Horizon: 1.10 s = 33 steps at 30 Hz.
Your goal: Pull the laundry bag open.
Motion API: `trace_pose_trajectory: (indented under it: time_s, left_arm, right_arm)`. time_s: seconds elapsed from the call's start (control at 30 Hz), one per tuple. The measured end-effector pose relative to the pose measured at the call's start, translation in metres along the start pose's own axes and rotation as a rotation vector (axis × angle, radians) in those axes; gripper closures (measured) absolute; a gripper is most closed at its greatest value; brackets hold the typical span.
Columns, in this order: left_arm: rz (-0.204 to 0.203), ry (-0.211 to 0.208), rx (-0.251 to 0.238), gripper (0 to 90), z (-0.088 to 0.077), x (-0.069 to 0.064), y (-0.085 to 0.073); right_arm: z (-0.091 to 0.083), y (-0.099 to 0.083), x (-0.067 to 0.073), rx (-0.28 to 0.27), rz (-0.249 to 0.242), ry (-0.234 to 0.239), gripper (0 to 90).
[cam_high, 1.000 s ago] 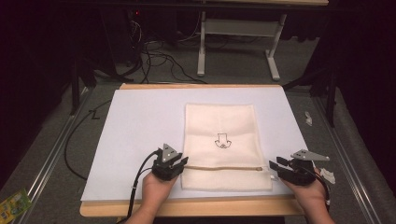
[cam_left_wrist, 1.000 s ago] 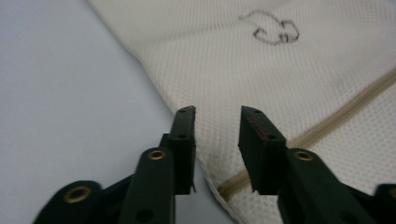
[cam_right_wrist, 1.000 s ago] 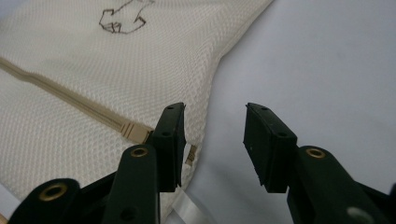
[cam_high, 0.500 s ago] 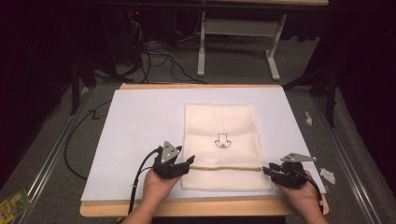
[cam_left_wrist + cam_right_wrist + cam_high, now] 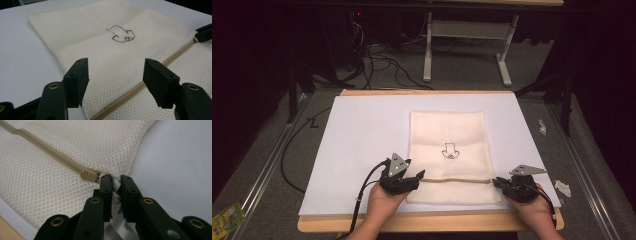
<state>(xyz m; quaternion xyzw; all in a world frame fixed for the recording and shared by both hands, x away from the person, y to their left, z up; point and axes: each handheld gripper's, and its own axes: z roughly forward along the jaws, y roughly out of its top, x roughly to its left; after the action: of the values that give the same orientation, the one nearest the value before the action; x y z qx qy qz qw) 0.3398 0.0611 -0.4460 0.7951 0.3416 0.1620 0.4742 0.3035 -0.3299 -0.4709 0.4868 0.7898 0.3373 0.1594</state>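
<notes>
Seen from above, 2 bare hands and forearms enter at 6 o'clock, no sleeves visible, each hand carrying a black two-jaw gripper. The left gripper (image 5: 416,176) is a chunky black body topped by a grey three-cornered plate with small dark dots at its corners; a black cable loops from its 9 o'clock side down along the forearm. The right gripper (image 5: 496,182) bears a flatter grey plate, with a thin black cable at about 4 o'clock. In the gripper views, the jaws are matte black blocks on black links, pinned with brass-coloured rivets and small recessed holes; 1 left pad shows a thin red line along its face.
</notes>
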Motion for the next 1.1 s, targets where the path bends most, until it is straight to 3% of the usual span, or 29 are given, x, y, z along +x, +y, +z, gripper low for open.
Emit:
trace_pose_trajectory:
  time_s: [0.17, 0.23, 0.43, 0.57, 0.6, 0.63, 0.67, 0.7, 0.8, 0.83, 0.87, 0.97, 1.1]
  left_arm:
    - [-0.001, -0.03, -0.004, 38.9, 0.005, -0.01, 0.003]
    - [0.012, -0.056, -0.001, 40.7, 0.008, -0.014, 0.002]
    - [0.039, -0.082, 0.004, 41.7, 0.017, -0.026, 0.002]
    - [0.048, -0.145, 0.005, 46.4, 0.032, -0.048, 0.008]
    - [0.048, -0.145, 0.005, 47.2, 0.032, -0.048, 0.008]
    - [0.05, -0.169, 0.016, 47.9, 0.042, -0.06, 0.012]
    - [0.05, -0.169, 0.016, 48.5, 0.042, -0.06, 0.012]
    - [0.057, -0.182, 0.008, 49.2, 0.05, -0.071, 0.017]
    - [0.055, -0.197, -0.005, 51.7, 0.057, -0.08, 0.021]
    - [0.075, -0.201, -0.007, 53.7, 0.064, -0.089, 0.025]
    - [0.075, -0.201, -0.007, 54.8, 0.064, -0.089, 0.025]
    - [0.074, -0.234, -0.015, 58.4, 0.077, -0.105, 0.031]
    - [0.098, -0.253, -0.002, 62.8, 0.089, -0.119, 0.037]
  right_arm:
    - [-0.005, 0.004, 0.003, -0.031, -0.033, -0.005, 85.0]
    - [-0.008, 0.005, 0.004, -0.05, -0.042, 0.001, 85.2]
    - [-0.014, 0.008, 0.007, -0.085, -0.06, 0.004, 85.2]
    - [-0.017, 0.01, 0.007, -0.103, -0.051, 0.005, 85.2]
    - [-0.017, 0.01, 0.007, -0.103, -0.051, 0.005, 85.2]
    - [-0.018, 0.011, 0.006, -0.11, -0.037, 0.009, 85.2]
    - [-0.017, 0.011, 0.006, -0.11, -0.039, 0.008, 85.2]
    - [-0.017, 0.011, 0.006, -0.113, -0.035, 0.005, 85.2]
    - [-0.019, 0.012, 0.006, -0.123, -0.022, -0.003, 85.2]
    - [-0.019, 0.012, 0.006, -0.129, -0.01, -0.008, 85.2]
    - [-0.019, 0.012, 0.006, -0.129, -0.01, -0.008, 85.2]
    - [-0.02, 0.013, 0.005, -0.136, -0.006, -0.008, 85.2]
    - [-0.021, 0.015, 0.004, -0.145, -0.026, -0.014, 85.2]
